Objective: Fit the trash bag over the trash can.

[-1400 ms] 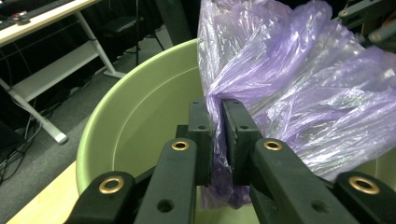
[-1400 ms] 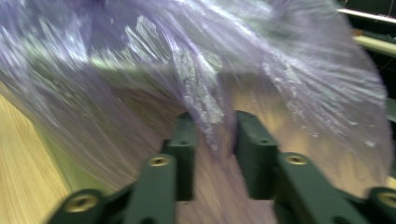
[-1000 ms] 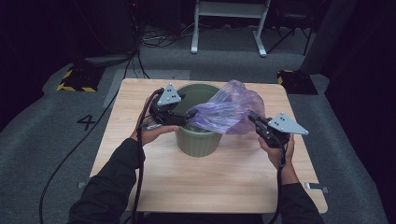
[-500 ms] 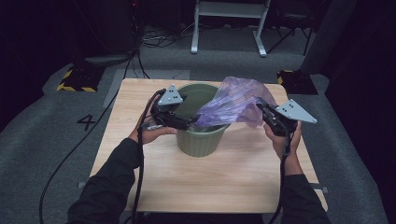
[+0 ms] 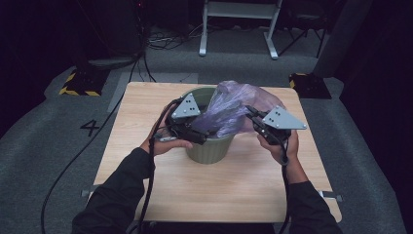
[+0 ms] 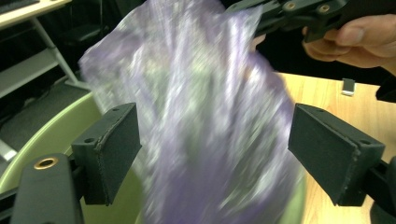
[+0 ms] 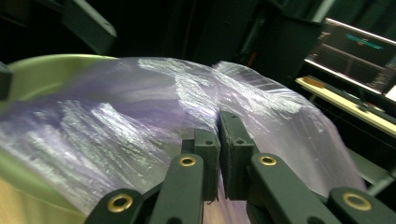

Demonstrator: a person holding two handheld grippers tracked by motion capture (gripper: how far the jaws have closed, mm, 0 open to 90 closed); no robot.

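High view: a thin purple plastic bag (image 5: pixel 233 108) billows out of a green bucket (image 5: pixel 210 146) standing on a wooden table (image 5: pixel 234 190). The film is crinkled and translucent; it looks very light, limp and slippery, likely to stretch or tear under a hard pull, and to slide out of a shallow pinch. The hem is the sensible place to take hold, gathered into a fold so the pads bite on more than one layer. The right gripper (image 5: pixel 253 116) does this: in the right gripper view its jaws are clenched on a pleat of the film, with the bag spreading ahead of them and to both sides. The left gripper (image 5: pixel 202 137) sits at the near rim of the bucket; in the left gripper view its pads (image 6: pixel 109 151) stand wide apart, released, with the film hanging between them and touching neither. Its jaws have just been opening.
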